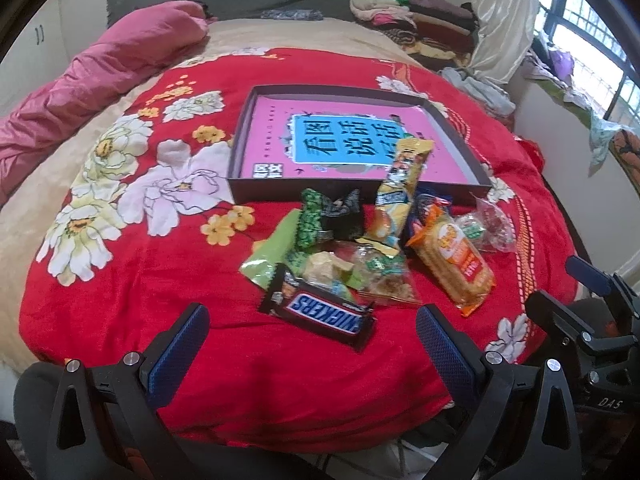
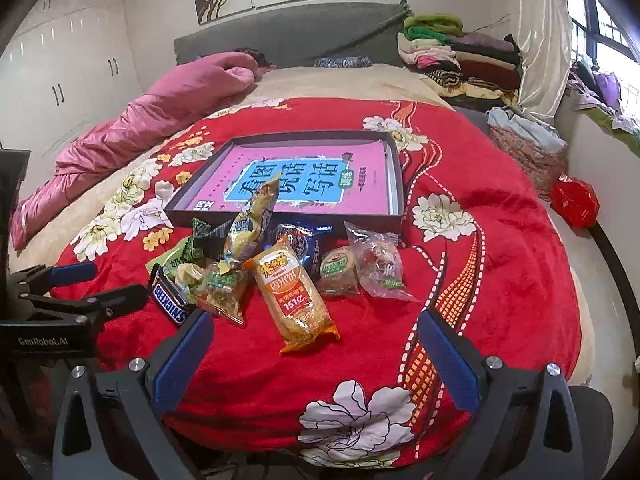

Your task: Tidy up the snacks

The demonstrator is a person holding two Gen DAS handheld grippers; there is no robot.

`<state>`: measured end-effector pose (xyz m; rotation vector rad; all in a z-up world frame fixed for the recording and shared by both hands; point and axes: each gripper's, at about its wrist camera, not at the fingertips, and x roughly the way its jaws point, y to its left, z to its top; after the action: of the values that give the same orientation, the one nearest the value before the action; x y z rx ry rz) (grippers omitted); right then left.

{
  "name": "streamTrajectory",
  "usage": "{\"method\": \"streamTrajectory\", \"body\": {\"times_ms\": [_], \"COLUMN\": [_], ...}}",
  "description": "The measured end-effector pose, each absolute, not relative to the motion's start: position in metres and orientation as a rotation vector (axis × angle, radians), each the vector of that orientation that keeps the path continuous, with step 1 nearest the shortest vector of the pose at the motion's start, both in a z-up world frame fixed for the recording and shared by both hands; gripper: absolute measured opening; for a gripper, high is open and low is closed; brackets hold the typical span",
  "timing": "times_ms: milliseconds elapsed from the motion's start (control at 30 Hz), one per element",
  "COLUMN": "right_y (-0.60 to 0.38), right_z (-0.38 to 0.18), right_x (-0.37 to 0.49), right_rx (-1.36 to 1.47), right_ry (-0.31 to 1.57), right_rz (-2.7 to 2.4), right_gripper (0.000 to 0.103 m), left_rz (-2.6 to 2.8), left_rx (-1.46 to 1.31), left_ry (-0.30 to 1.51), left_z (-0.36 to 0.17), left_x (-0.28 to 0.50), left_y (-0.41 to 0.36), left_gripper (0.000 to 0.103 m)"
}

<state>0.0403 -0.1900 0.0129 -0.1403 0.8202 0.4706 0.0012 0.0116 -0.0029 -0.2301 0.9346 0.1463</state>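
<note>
A pile of snacks lies in the middle of both frames on a red flowered blanket [image 1: 192,352] spread over a bed, just in front of a shallow dark box [image 1: 348,194] whose floor is lined with a pink book cover bearing a blue panel of characters. In the left wrist view the left tool [image 1: 312,334] fills the lower edge, its two blue-padded fingers spread well apart and gripping nothing; the Snickers bar [image 1: 320,314] lies just beyond and between their tips, nearest of the pile. Behind it sit a light green packet [image 1: 268,254], a dark green-and-black wrapper [image 1: 332,216] and clear bags of small treats, while a tall yellow packet [image 1: 400,196] leans up against the box's near wall. An orange rice cracker pack [image 1: 456,268] lies at centre right, with a clear bag of red sweets [image 1: 490,224] just beyond it. The right tool [image 1: 560,288] shows at the right edge of this frame. In the right wrist view the right tool [image 2: 316,334] likewise stands with fingers wide apart and empty at the bottom of the frame, the orange pack just ahead of the gap. A pink quilt [image 2: 132,128] lies bunched at the upper left, and folded clothes [image 2: 448,52] are stacked at the upper right.
</note>
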Motion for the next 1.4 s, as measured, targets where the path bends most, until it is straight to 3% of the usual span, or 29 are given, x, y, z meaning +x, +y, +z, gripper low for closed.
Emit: {"method": "streamTrajectory", "body": {"times_ms": [233, 400, 633, 700, 900, 1233, 1400], "right_y": [-0.186, -0.185, -0.177, -0.175, -0.177, -0.184, -0.171], "right_z": [0.006, 0.001, -0.009, -0.011, -0.019, -0.025, -0.026], "right_x": [0.046, 0.050, 0.059, 0.061, 0.075, 0.084, 0.083], "right_rx": [-0.147, -0.152, -0.156, -0.154, -0.100, -0.054, -0.126], "right_ry": [0.840, 0.858, 0.895, 0.900, 0.943, 0.973, 0.953], "right_rz": [0.485, 0.490, 0.529, 0.541, 0.555, 0.533, 0.533], "right_gripper": [0.103, 0.103, 0.103, 0.103, 0.102, 0.102, 0.093], "left_rz": [0.198, 0.194, 0.208, 0.208, 0.122, 0.089, 0.086], "left_rx": [-0.229, -0.259, -0.274, -0.285, -0.306, -0.440, -0.533], "left_ry": [0.951, 0.991, 1.021, 1.023, 1.039, 1.109, 1.174], "left_z": [-0.013, -0.025, -0.035, -0.038, -0.041, -0.044, -0.057], "left_x": [0.005, 0.011, 0.015, 0.018, 0.022, 0.019, 0.026], "left_y": [0.031, 0.044, 0.060, 0.065, 0.055, 0.044, 0.042], "left_gripper": [0.102, 0.092, 0.087, 0.078, 0.068, 0.068, 0.068]}}
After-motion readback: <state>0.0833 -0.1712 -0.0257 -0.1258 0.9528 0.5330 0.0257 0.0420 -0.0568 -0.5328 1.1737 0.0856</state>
